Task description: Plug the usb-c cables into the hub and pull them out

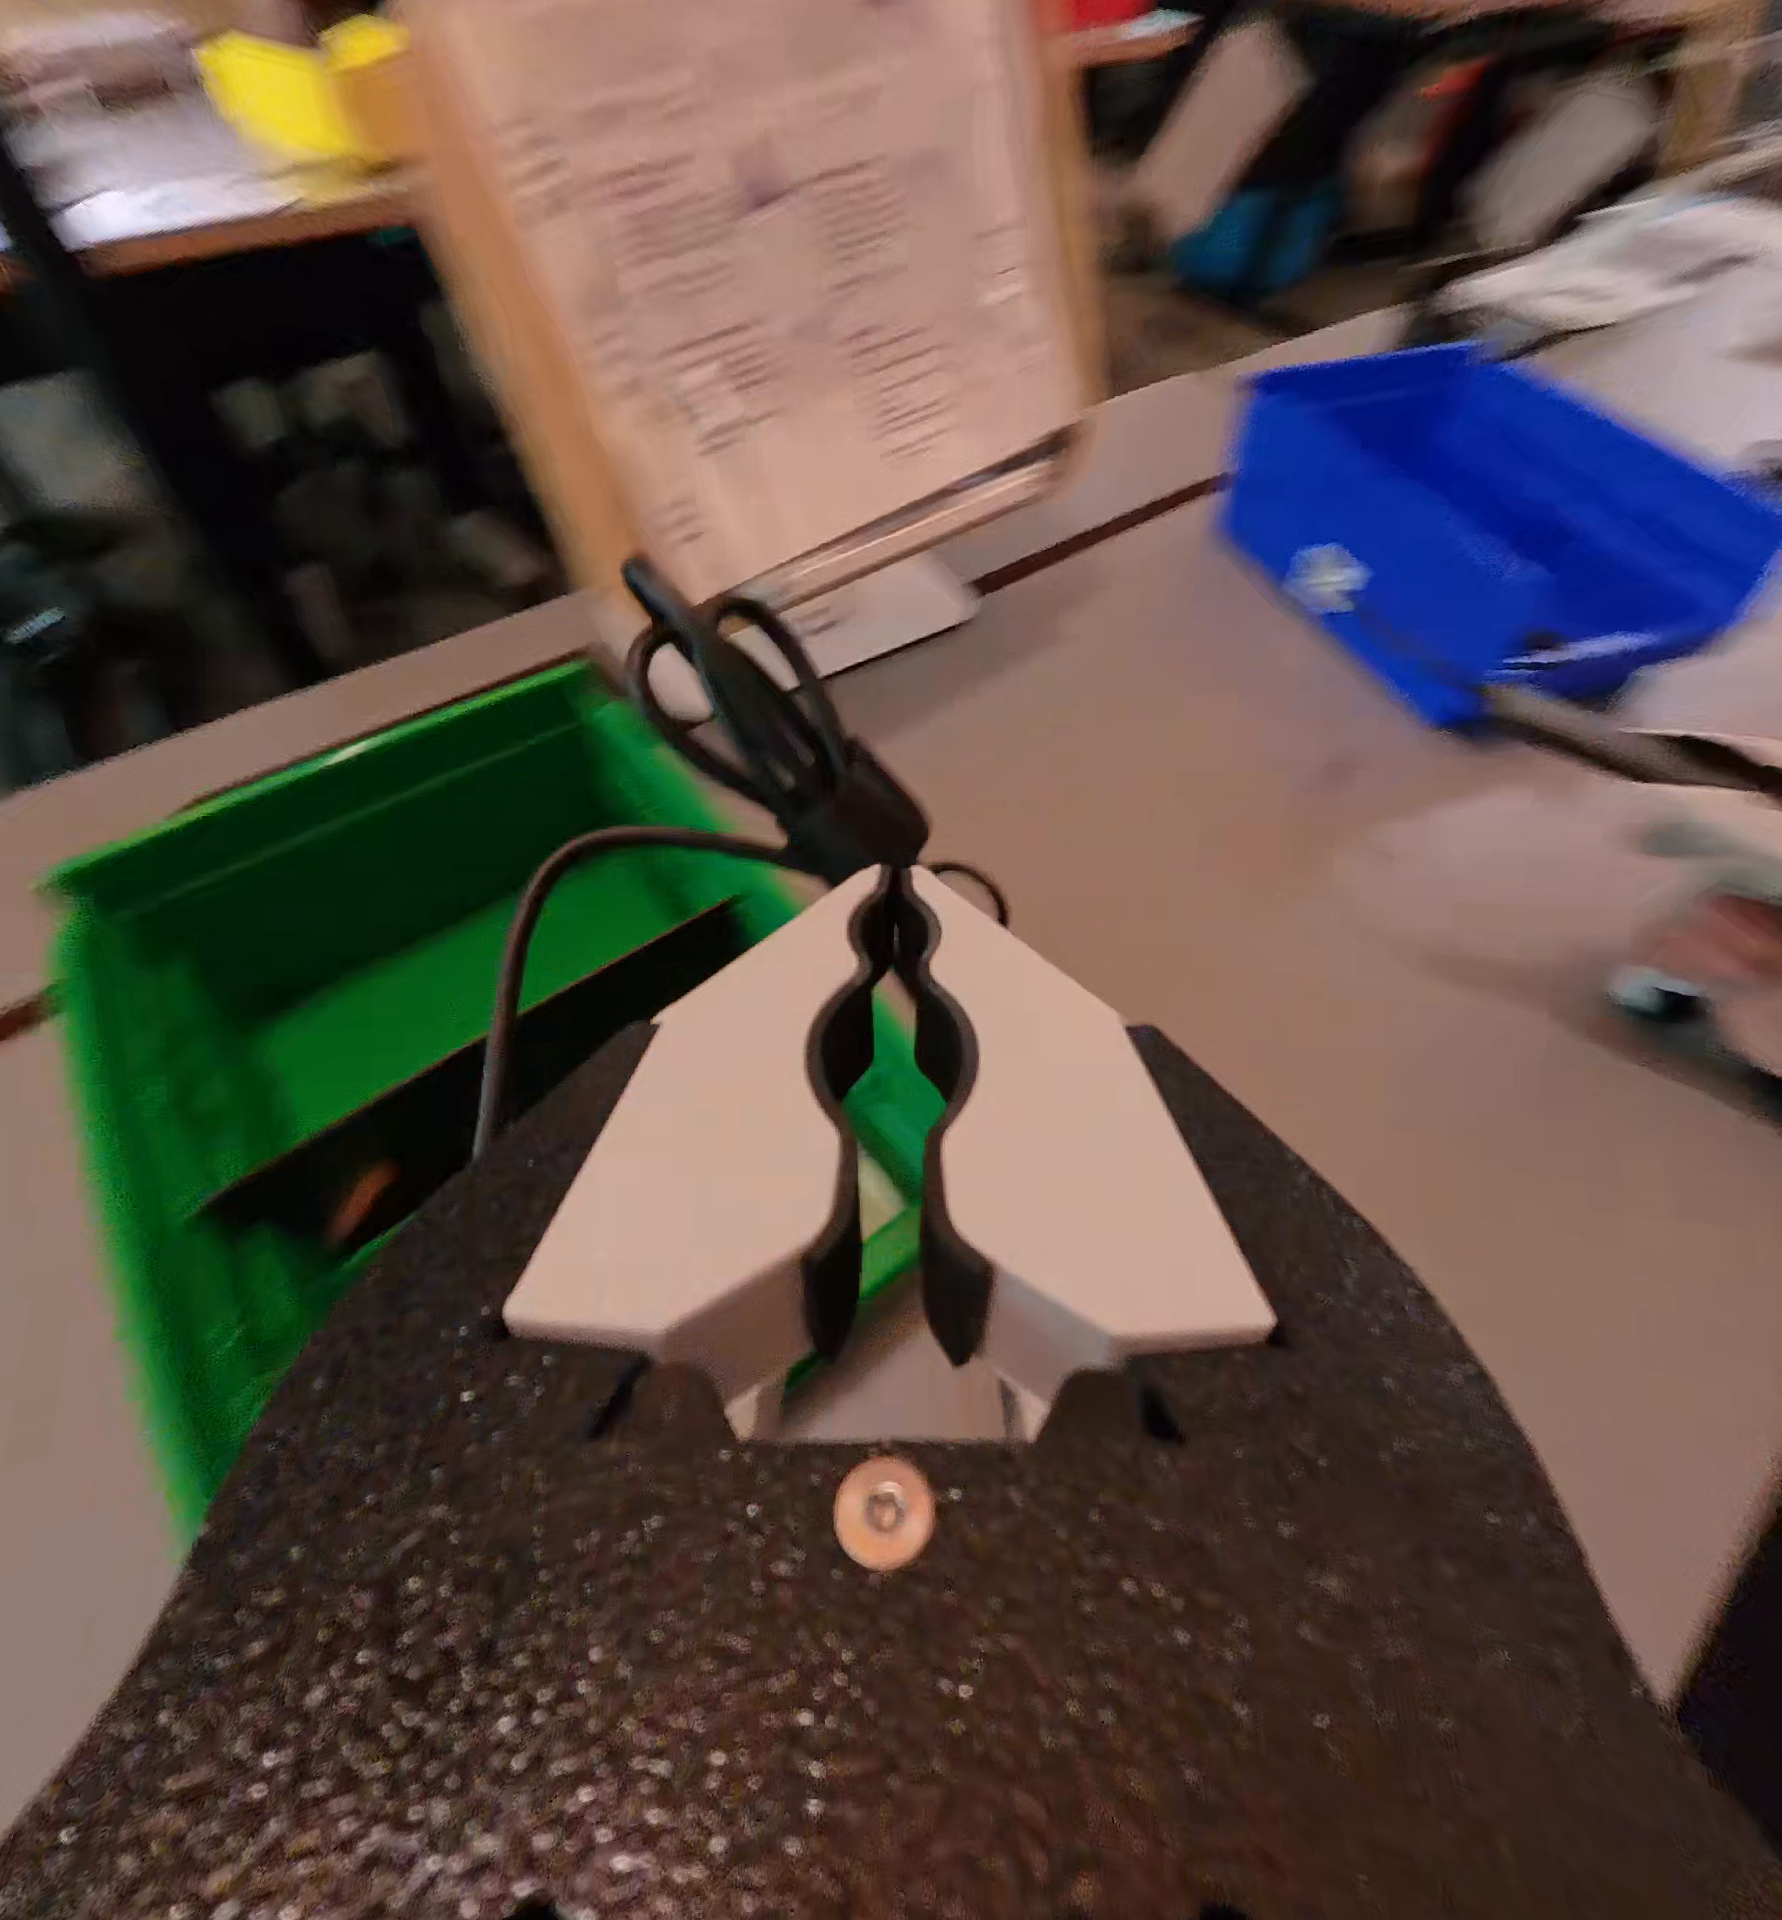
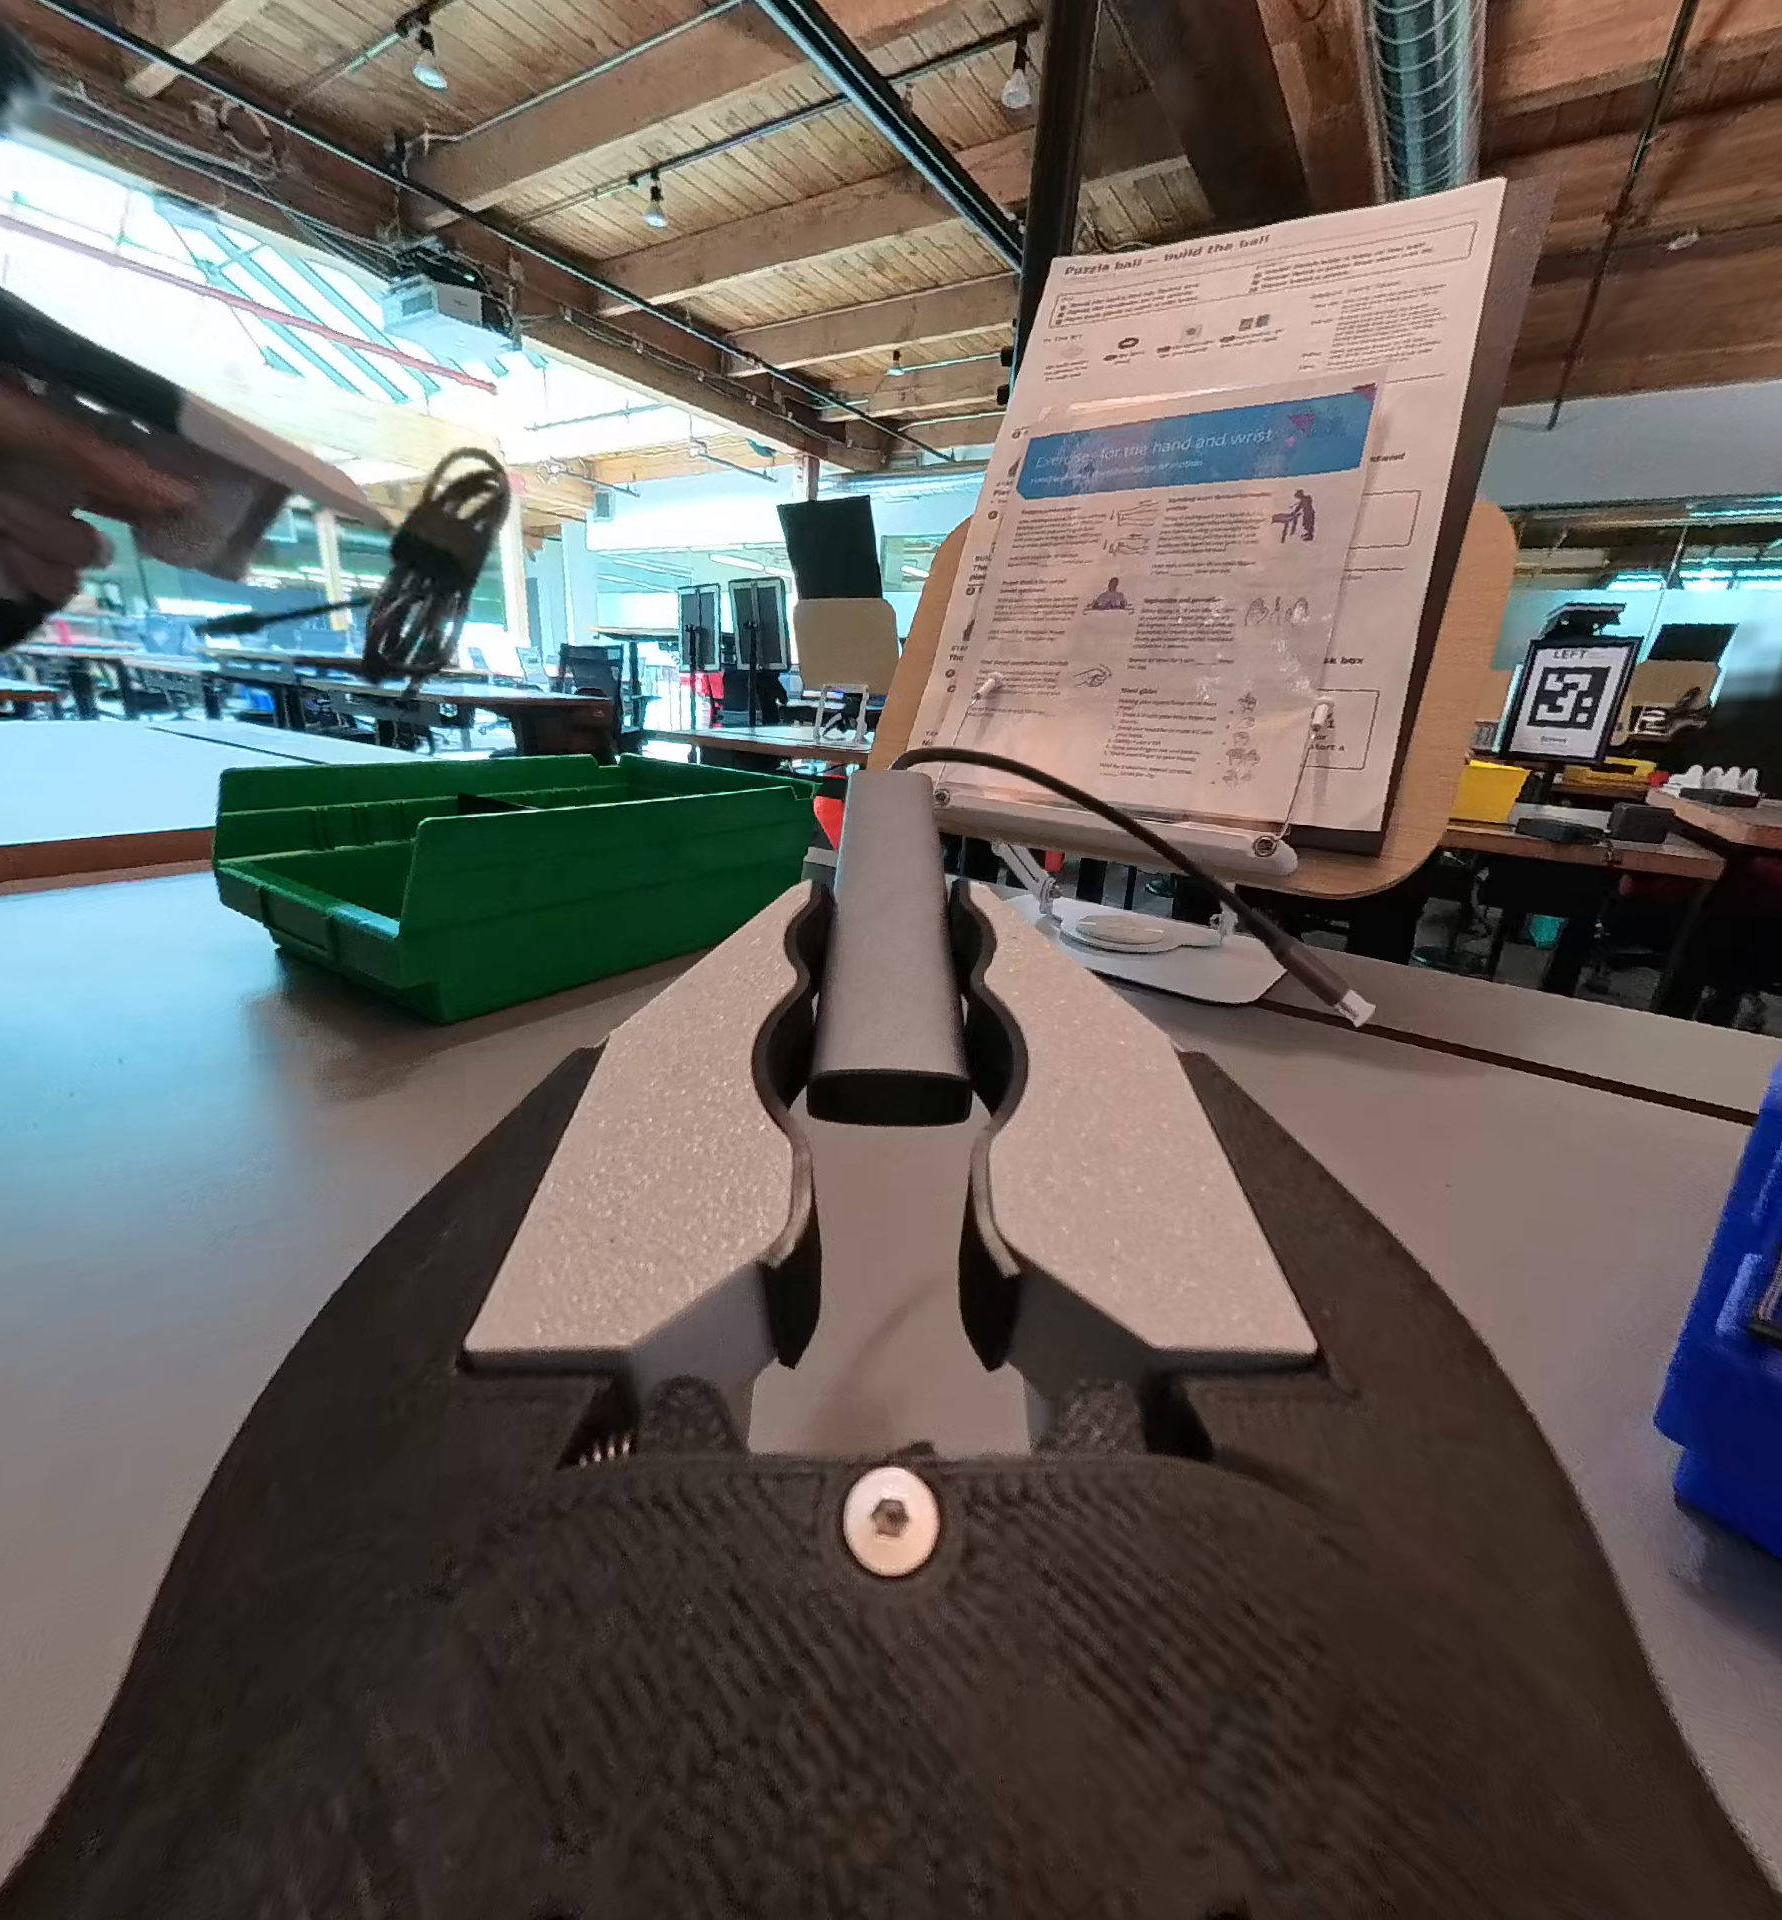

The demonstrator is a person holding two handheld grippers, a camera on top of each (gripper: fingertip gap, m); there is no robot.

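My right claw [image 2: 887, 914] is clamped on the hub [image 2: 885, 966], a grey metal bar lying lengthwise between the two fingers with its dark near end facing the camera. The hub's own short black lead [image 2: 1126, 831] arcs out from its far end to the right and ends in a small plug [image 2: 1349, 1006] just above the table [image 2: 139, 1143].

My left claw [image 1: 892, 883] is pressed together at the tips, pinching a coiled black usb-c cable [image 1: 762, 717]. The bundle stands up past the fingertips, and one loose loop [image 1: 523, 935] of it drops back along the left side of the fingers. From the right wrist view I see that same bundle [image 2: 440, 561] hanging in the air, well up and to the left of the right claw, with a blurred hand [image 2: 25, 499] behind it.

Below and left of the left claw sits a green bin [image 1: 347, 935] with a dark divider across it; in the right wrist view it is ahead and to the left [image 2: 513, 883]. A blue bin [image 1: 1489, 520] lies far right of the left claw, and close against the right side of the right claw [image 2: 1770, 1299]. Straight ahead of both stands a document holder [image 2: 1209, 520] with printed sheets.
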